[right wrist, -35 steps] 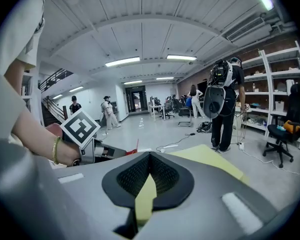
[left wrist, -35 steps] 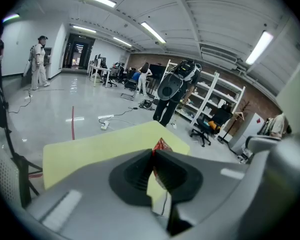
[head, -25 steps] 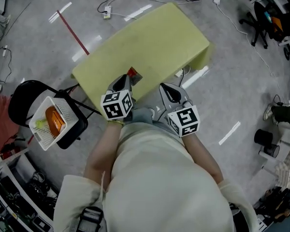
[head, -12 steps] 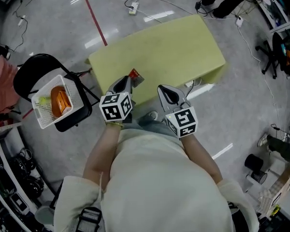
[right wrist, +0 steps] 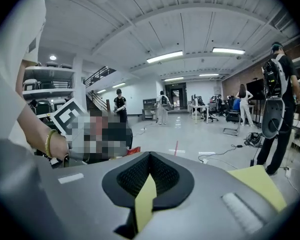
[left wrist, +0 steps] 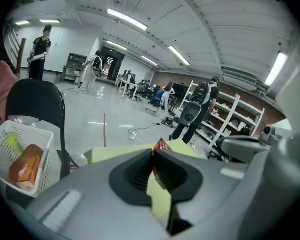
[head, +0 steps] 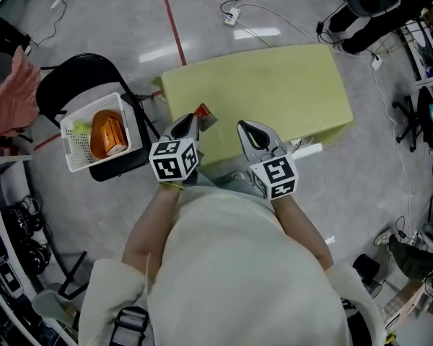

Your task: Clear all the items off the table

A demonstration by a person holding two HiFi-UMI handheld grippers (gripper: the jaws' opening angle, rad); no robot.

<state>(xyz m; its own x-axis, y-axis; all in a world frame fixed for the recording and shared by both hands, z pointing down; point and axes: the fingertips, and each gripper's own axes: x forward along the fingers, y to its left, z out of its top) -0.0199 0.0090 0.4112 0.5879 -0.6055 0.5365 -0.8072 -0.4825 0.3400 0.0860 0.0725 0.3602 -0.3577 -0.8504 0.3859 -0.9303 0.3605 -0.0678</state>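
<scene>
My left gripper [head: 189, 121] is shut on a small red packet [head: 203, 112], holding it over the near left corner of the yellow-green table [head: 274, 85]. In the left gripper view the red packet's [left wrist: 160, 145] tip pokes up between the closed pads. My right gripper [head: 246, 128] hangs beside it over the table's near edge, shut with nothing in it. In the right gripper view the right gripper's [right wrist: 148, 157] pads meet and only the table [right wrist: 262, 181] shows beyond. Apart from the packet, the tabletop is bare.
A white mesh basket [head: 76, 157] rests on a black chair [head: 72, 81] left of the table, holding an orange pack [head: 107, 135] and a yellow-green item [head: 81, 127]. A person's hand [head: 11, 96] shows at the far left. Cables and a power strip [head: 232, 14] lie on the floor.
Both grippers have swung left together, the left one keeping the red packet. The chair and basket now lie closer to the left gripper, and the table has slid right in view.
</scene>
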